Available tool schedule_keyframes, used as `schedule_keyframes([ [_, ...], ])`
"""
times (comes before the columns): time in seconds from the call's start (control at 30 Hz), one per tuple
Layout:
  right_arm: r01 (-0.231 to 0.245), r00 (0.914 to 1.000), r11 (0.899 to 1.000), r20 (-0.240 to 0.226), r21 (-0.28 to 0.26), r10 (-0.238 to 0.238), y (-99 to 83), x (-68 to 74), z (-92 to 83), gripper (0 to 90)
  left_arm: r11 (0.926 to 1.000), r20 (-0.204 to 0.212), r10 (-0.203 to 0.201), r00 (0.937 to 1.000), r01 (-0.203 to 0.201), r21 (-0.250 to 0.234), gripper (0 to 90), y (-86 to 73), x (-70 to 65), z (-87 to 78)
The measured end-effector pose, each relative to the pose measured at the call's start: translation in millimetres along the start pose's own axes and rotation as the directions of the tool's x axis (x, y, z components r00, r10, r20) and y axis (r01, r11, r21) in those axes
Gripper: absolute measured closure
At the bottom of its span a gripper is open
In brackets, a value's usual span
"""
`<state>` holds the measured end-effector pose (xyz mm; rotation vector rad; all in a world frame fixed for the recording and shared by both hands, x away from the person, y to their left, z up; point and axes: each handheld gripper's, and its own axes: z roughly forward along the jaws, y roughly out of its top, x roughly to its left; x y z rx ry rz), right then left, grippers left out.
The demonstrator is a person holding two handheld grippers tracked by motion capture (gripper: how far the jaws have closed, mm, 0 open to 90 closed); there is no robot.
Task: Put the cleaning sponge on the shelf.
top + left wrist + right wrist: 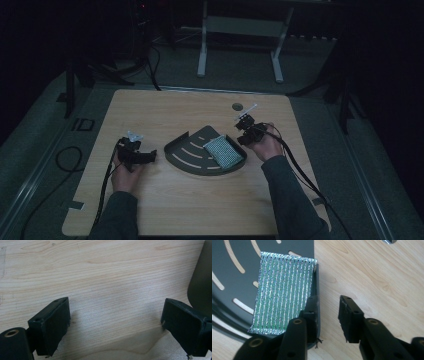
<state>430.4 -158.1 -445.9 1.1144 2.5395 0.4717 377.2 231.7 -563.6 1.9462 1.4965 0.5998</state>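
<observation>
Fingers of the right gripper (328,315) stand parted and empty just right of the thin green-and-silver ribbed scouring pad (283,290) lying in the dark slotted quarter-round tray (242,252); light, floppy, best pinched at its near edge.

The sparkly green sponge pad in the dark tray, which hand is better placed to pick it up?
Probably the right. The right gripper hangs open at the tray wall right beside the sponge pad. The left gripper is open over bare wood, short of the tray's other side.
</observation>
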Motion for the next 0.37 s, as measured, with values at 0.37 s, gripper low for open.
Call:
schedule_keyframes([
  [0.37,-0.064,0.9979,0.997,-0.002,-0.046,0.064,-34.5,-17.3,-10.6,56.5,1.0,0.0,0.002,1.0,-0.002,-0.001,9.3,0.0,0.1,0.1],
])
